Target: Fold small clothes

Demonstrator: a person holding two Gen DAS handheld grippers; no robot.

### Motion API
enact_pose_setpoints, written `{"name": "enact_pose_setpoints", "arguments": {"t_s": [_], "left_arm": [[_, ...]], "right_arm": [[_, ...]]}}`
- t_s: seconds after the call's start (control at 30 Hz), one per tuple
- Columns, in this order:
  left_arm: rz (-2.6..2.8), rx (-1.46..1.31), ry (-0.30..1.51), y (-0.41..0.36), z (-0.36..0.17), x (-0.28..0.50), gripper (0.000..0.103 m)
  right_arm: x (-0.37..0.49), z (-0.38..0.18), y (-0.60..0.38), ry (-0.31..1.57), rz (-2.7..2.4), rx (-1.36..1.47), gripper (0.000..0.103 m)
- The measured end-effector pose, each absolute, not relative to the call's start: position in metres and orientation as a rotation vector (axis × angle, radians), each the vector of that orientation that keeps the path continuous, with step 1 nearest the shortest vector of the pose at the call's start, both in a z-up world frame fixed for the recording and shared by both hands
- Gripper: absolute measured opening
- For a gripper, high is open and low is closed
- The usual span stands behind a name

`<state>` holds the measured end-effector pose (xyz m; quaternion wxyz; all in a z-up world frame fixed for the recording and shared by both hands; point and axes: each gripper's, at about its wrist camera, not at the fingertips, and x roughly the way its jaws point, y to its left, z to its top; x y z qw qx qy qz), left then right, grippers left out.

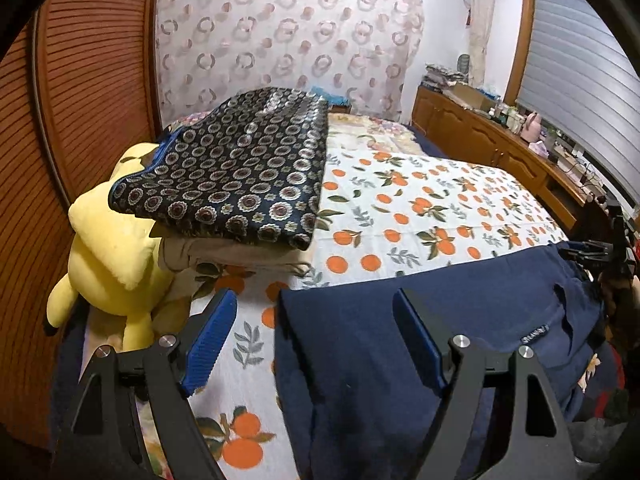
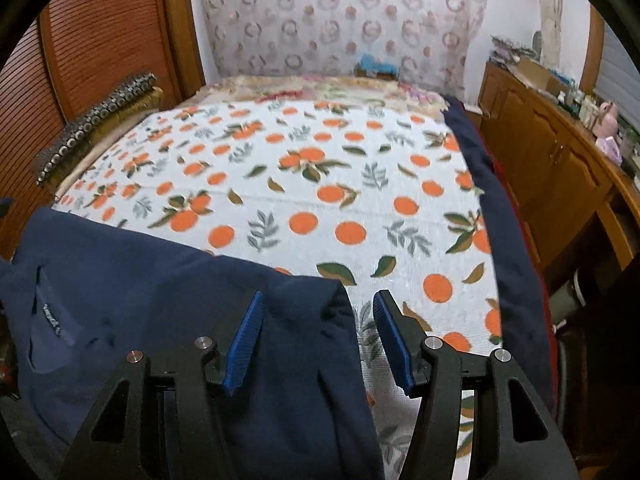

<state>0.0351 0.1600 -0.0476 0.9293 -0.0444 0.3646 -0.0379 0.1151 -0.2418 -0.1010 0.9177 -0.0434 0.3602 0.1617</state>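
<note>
1. Currently, the navy T-shirt (image 1: 400, 344) is spread flat on the orange-print bedsheet (image 2: 320, 184), near edge, presumably for folding.
2. Left gripper (image 1: 316, 336) and right gripper (image 2: 316, 332) are held with jaws apart, one astride each side edge; nothing is clamped.
3. Fabric is noted smooth, neck label visible.

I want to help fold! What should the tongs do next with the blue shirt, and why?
Probably lower both and pinch the shirt's side edges. The navy shirt lies spread on the orange-print sheet, held by nothing. The left tongs are open astride its left edge, and the right tongs are open astride its right edge.
</note>
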Motion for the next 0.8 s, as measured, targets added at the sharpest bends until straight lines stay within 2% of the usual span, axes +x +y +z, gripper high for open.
{"name": "enact_pose_setpoints", "arguments": {"t_s": [0.23, 0.4, 0.47, 0.73, 0.8], "left_arm": [[-0.086, -0.119, 0.802, 0.175, -0.061, 0.059, 0.08], [-0.097, -0.117, 0.862, 0.177, -0.075, 0.071, 0.057], [-0.099, -0.118, 0.89, 0.177, -0.081, 0.075, 0.053], [-0.155, -0.14, 0.926, 0.171, -0.096, 0.072, 0.053], [-0.156, -0.139, 0.925, 0.171, -0.099, 0.071, 0.052]], "right_arm": [[0.116, -0.104, -0.246, 0.744, 0.353, -0.054, 0.059], [0.118, -0.106, -0.244, 0.732, 0.366, -0.057, 0.059], [0.118, -0.107, -0.244, 0.731, 0.372, -0.058, 0.059], [0.116, -0.107, -0.239, 0.74, 0.375, -0.073, 0.059], [0.116, -0.107, -0.238, 0.742, 0.38, -0.077, 0.053]]}}
